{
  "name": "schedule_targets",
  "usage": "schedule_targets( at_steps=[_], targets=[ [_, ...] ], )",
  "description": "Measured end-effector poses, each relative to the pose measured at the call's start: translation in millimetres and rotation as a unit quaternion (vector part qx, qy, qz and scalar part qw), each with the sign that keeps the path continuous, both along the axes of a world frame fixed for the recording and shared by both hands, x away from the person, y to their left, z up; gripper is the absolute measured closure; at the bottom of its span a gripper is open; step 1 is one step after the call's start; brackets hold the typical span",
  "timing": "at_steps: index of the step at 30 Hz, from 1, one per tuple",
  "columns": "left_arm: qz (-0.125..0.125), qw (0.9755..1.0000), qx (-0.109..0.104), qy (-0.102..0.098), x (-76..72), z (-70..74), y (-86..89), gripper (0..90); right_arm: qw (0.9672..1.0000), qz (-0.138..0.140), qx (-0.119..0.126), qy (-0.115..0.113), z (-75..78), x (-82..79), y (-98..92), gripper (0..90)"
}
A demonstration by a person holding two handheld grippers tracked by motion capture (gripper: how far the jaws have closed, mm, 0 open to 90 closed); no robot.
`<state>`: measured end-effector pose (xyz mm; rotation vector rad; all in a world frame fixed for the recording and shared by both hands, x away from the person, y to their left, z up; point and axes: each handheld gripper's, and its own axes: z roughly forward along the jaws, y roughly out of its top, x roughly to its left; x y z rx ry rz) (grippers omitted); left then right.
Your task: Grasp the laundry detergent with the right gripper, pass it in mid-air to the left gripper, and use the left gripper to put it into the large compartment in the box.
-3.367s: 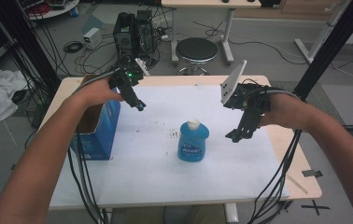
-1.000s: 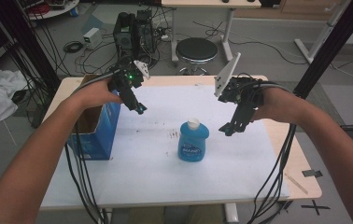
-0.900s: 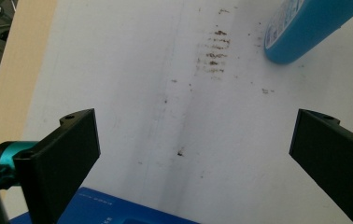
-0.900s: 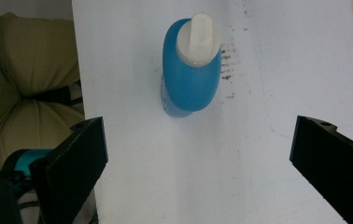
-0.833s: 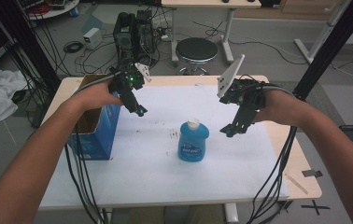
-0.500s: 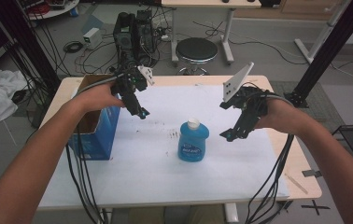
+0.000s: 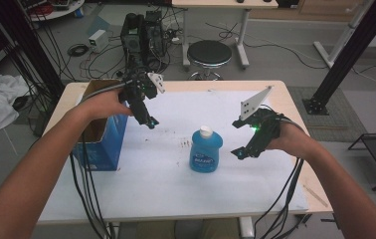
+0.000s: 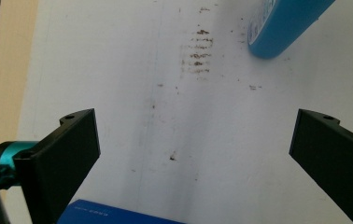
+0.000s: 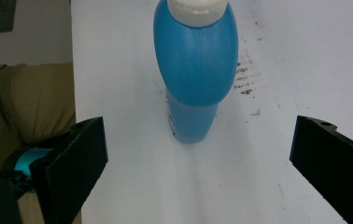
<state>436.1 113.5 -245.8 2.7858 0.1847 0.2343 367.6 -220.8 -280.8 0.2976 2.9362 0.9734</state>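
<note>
- Blue bottle stands upright mid-table, just left of your right gripper, whose jaws gape wide; close off-centre and you'll likely tip it.
- Farther back, your left gripper hangs open beside the blue box, clear.

Both forearms reach forward. The left gripper points down, jaws wide apart. The right gripper angles leftward, jaws spread too.

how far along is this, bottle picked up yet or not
Not yet. The blue bottle stands upright on the white table, untouched. In hand: the right gripper, jaws open, aims at it from beside. The left gripper hovers open near the blue box. Grasping and lifting remain.
</note>
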Motion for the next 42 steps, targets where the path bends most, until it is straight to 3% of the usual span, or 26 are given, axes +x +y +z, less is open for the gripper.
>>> schedule_targets(
  at_steps=[3, 4, 12, 13, 17, 20, 21, 23, 24, 26, 27, 28, 29, 30, 33, 34, 42],
  targets=[
    [-0.005, 1.0, 0.0, 0.001, -1.0, 0.4, -0.3, 1.7, 0.9998, 0.001, 0.017, -0.006, -6.8, 2.7, -2.4, 3.2],
    [-0.011, 0.9999, 0.009, -0.001, -0.8, 2.0, -0.2, 1.7, 0.9998, -0.002, 0.021, -0.005, -8.1, 3.0, -3.0, 3.2],
    [-0.004, 1.0, -0.005, -0.001, -2.7, 0.4, -0.2, 1.7, 0.9986, -0.005, 0.052, -0.002, -29.4, 5.5, -1.7, 3.2],
    [-0.012, 0.9999, 0.004, -0.003, -2.0, 2.0, 0.3, 1.7, 0.9984, -0.005, 0.056, -0.001, -31.4, 5.5, -1.4, 3.2],
    [-0.012, 0.9999, 0.007, -0.004, -2.1, 3.2, 1.1, 1.7, 0.9974, -0.002, 0.072, -0.002, -42.5, 7.1, -1.7, 3.2],
    [0.001, 1.0, -0.008, -0.001, -3.3, 0.5, 1.2, 1.7, 0.9962, -0.007, 0.087, 0.0, -51.3, 8.0, -2.2, 3.2],
    [-0.009, 0.9999, 0.006, -0.002, -1.8, 2.5, 1.7, 1.7, 0.9959, -0.008, 0.09, 0.002, -53.5, 8.5, -2.2, 3.2],
    [0.005, 0.9999, -0.011, 0.0, -3.8, 0.4, 1.1, 1.7, 0.9949, -0.009, 0.1, 0.007, -59.8, 8.4, -1.0, 3.2],
    [-0.008, 0.9999, 0.004, -0.005, -2.1, 3.1, 1.5, 1.7, 0.9948, -0.01, 0.101, 0.01, -61.6, 8.3, -0.2, 3.2],
    [-0.006, 1.0, 0.005, -0.005, -2.3, 3.3, 1.2, 1.7, 0.9942, -0.01, 0.107, 0.01, -65.9, 8.6, 2.6, 3.2],
    [0.004, 1.0, -0.007, -0.005, -3.7, 1.5, 0.6, 1.7, 0.9938, -0.008, 0.11, 0.011, -67.5, 9.0, 3.7, 3.2],
    [-0.003, 1.0, 0.002, -0.008, -2.5, 2.9, 1.1, 1.7, 0.9935, -0.011, 0.112, 0.014, -68.8, 8.8, 4.9, 3.2],
    [0.004, 0.9999, -0.007, -0.007, -3.4, 1.7, 0.8, 1.7, 0.9927, -0.008, 0.12, 0.013, -70.6, 9.6, 6.4, 3.2],
    [-0.003, 1.0, 0.002, -0.008, -2.4, 2.9, 1.3, 1.7, 0.9922, -0.008, 0.124, 0.01, -71.7, 10.3, 7.2, 3.2],
    [0.001, 1.0, -0.002, -0.007, -3.2, 2.2, 1.9, 1.7, 0.9911, -0.01, 0.132, 0.011, -74.3, 10.8, 9.2, 3.2],
    [-0.005, 0.9999, 0.007, -0.008, -2.3, 3.3, 2.4, 1.7, 0.9905, -0.01, 0.137, 0.01, -75.7, 10.8, 10.1, 3.2],
    [-0.004, 1.0, 0.003, -0.007, -2.2, 2.8, 3.4, 1.7, 0.9856, -0.015, 0.168, 0.012, -87.1, 8.5, 13.6, 3.2]
  ],
)
